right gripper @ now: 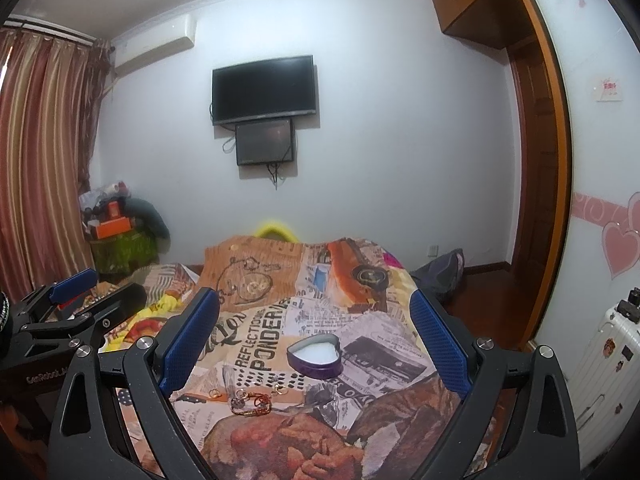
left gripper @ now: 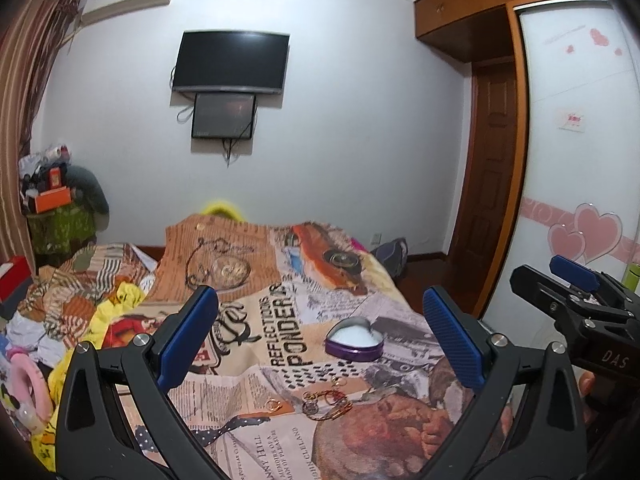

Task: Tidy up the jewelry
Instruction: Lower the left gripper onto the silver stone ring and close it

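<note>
A purple heart-shaped tin [left gripper: 354,339] with a white lining sits open on the printed bedspread; it also shows in the right wrist view [right gripper: 315,355]. In front of it lie a tangled gold and red bracelet [left gripper: 326,400] [right gripper: 251,400], a small gold ring [left gripper: 273,404] [right gripper: 215,393] and another small gold piece [left gripper: 339,380] [right gripper: 280,390]. My left gripper [left gripper: 320,344] is open and empty above the jewelry. My right gripper [right gripper: 316,340] is open and empty, held above the tin. Each gripper shows at the edge of the other's view.
The collage-print bedspread [left gripper: 256,280] covers the bed. Clothes and toys [left gripper: 28,368] pile up at the left. A cluttered stand [left gripper: 60,208] is in the far left corner, a wardrobe [left gripper: 580,160] at the right, and a white suitcase [right gripper: 608,360] by it.
</note>
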Tool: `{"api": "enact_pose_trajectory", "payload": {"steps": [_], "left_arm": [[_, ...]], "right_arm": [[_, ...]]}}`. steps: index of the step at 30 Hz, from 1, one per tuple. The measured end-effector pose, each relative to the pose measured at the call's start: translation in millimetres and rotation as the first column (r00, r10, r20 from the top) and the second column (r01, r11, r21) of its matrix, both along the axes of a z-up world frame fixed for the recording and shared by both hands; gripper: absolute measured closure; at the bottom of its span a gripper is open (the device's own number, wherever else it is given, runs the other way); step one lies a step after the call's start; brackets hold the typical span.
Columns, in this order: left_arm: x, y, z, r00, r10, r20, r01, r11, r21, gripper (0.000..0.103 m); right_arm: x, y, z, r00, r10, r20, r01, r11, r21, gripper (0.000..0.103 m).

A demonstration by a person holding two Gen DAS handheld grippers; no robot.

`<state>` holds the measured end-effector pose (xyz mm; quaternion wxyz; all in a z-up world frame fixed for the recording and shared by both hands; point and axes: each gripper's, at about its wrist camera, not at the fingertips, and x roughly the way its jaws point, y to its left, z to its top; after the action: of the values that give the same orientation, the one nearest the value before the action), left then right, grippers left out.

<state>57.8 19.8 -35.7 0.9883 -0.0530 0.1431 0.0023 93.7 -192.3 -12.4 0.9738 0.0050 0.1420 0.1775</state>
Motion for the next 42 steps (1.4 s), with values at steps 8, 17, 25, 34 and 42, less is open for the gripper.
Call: {"api": "enact_pose_trajectory", "payload": {"steps": [8, 17, 25, 34, 42], "left_arm": [[39.7, 30.3, -35.9, 0.989, 0.09, -0.121, -0.089, 0.996, 0.014, 0.0], [76.3, 41.6, -79.0, 0.96, 0.117, -0.254, -0.112, 0.993, 0.034, 0.004], [102.0, 42.6, -118.5, 0.914, 0.079, -0.398, -0.071, 0.997, 0.036, 0.018], [118.1, 34.4, -153.7, 0.855, 0.015, -0.519, -0.015, 1.0, 0.004, 0.038], [120.9, 32.8, -165.5, 0.83, -0.072, -0.554, 0.039, 0.997, -0.072, 0.056]], "right_arm": [[34.3, 1.0, -29.6, 0.993, -0.011, -0.117, 0.008, 1.0, -0.028, 0.008], [70.5, 9.0, -59.6, 0.973, -0.03, -0.231, 0.015, 0.998, -0.067, 0.008], [93.2, 29.6, -86.7, 0.954, 0.027, -0.299, -0.064, 0.991, -0.114, 0.008], [114.7, 50.7, -117.3, 0.897, 0.134, -0.422, -0.21, 0.968, -0.14, 0.026], [121.9, 58.2, -138.7, 0.821, 0.212, -0.53, -0.314, 0.943, -0.109, 0.047]]}}
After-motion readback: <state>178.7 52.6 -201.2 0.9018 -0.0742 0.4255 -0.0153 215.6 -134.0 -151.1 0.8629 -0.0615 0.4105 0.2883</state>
